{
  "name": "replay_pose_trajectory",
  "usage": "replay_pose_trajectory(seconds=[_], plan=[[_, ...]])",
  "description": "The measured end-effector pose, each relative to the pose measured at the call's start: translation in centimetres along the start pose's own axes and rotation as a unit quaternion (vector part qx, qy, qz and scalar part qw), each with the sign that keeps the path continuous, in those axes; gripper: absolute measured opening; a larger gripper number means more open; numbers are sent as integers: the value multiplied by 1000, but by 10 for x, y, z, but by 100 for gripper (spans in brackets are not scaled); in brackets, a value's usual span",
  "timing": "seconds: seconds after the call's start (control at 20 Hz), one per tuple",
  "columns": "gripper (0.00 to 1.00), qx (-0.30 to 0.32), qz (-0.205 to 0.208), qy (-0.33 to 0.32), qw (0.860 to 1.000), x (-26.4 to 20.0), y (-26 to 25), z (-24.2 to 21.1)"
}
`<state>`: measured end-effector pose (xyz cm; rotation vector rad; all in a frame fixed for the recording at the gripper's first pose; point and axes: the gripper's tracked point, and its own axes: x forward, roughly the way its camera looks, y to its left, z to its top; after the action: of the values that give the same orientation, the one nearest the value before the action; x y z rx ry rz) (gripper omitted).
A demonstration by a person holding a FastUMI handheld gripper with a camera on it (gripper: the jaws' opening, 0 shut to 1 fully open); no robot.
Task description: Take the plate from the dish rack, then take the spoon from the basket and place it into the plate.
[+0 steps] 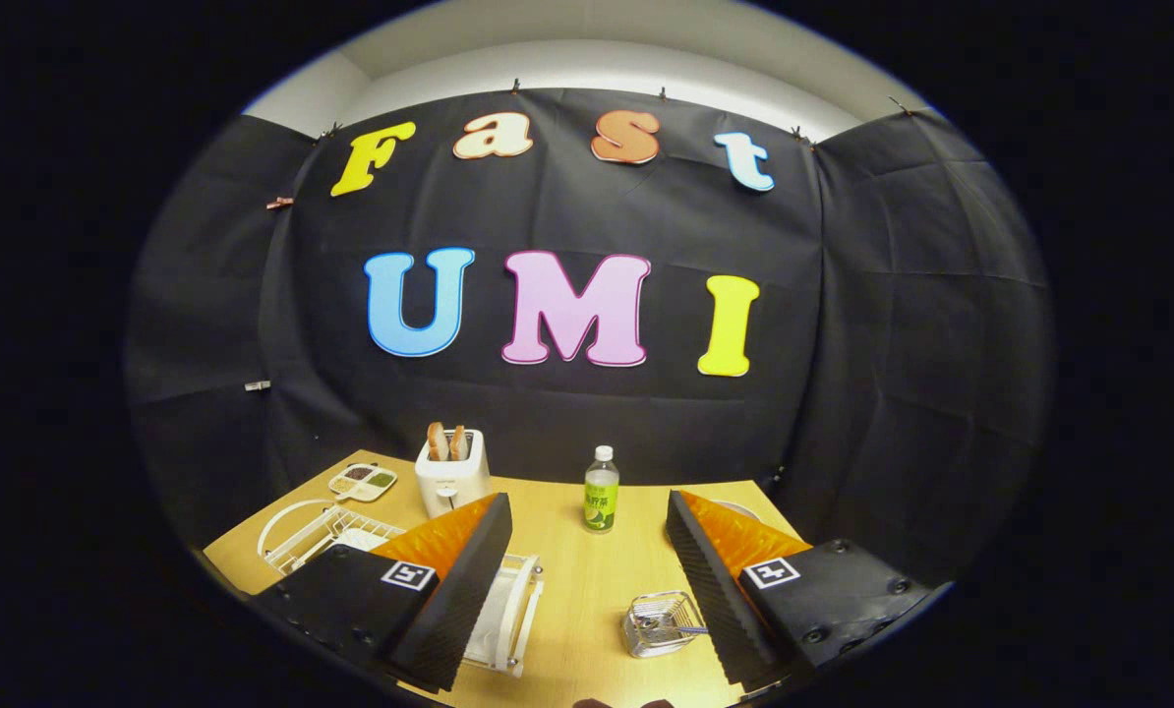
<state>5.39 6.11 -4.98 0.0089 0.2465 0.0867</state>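
My gripper [587,498] is held above the near edge of a wooden table [577,590], open wide with nothing between its fingers. A white wire dish rack [297,539] stands at the left, partly hidden behind the left finger [459,580]. Something white and flat [359,539] lies inside it; I cannot tell whether it is the plate. A small wire basket [658,624] sits just inside the right finger [715,580], with a spoon's handle [683,629] poking out towards that finger.
Beyond the fingers stand a white toaster [452,479] holding bread slices and a green-labelled bottle [601,490]. A small divided dish [362,482] lies at the far left. A pale round rim [739,508] peeks out behind the right finger.
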Motion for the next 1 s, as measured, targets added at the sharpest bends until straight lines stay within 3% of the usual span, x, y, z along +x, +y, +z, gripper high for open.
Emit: replay_pose_trajectory(seconds=[0.3,0.6,0.8,0.95,1.0], plan=[[98,-25,35,88,995,50,59,-41],[95,-56,35,222,973,85,85,-124],[78,-26,26,297,954,89,91,-166],[46,-8,22,315,949,92,93,-176],[46,-2,21,317,948,95,94,-176]])
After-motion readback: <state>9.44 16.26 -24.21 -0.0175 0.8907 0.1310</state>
